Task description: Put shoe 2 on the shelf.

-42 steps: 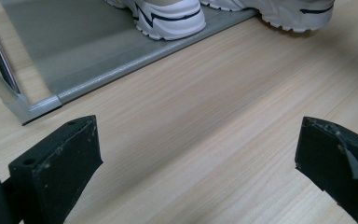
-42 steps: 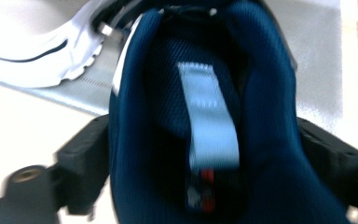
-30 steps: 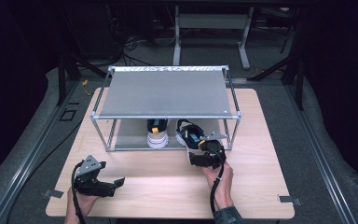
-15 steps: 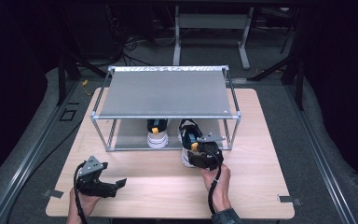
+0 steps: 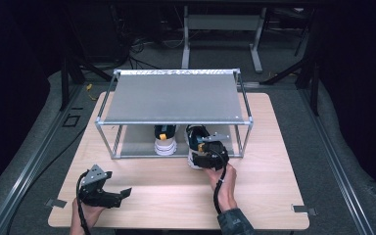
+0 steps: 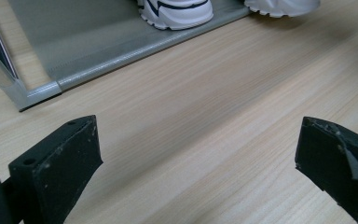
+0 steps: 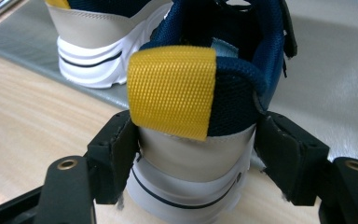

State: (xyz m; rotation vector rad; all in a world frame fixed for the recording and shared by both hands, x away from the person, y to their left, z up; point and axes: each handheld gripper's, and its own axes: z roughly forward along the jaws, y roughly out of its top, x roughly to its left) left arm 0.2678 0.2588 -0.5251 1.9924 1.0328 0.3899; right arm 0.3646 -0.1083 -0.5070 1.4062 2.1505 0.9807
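The left gripper (image 5: 108,195) sits low at the near-left, jaws spread wide. The right gripper (image 5: 206,155) reaches forward, jaws clamped.

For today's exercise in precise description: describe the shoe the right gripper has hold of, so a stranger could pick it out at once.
Start at the metal rack on the wooden table. Two matching shoes sit at its lower shelf. The one you want is the right-hand shoe, half out over the shelf's front edge. Unlike its neighbour, its heel, with the yellow pull tab, is clamped by the right gripper.
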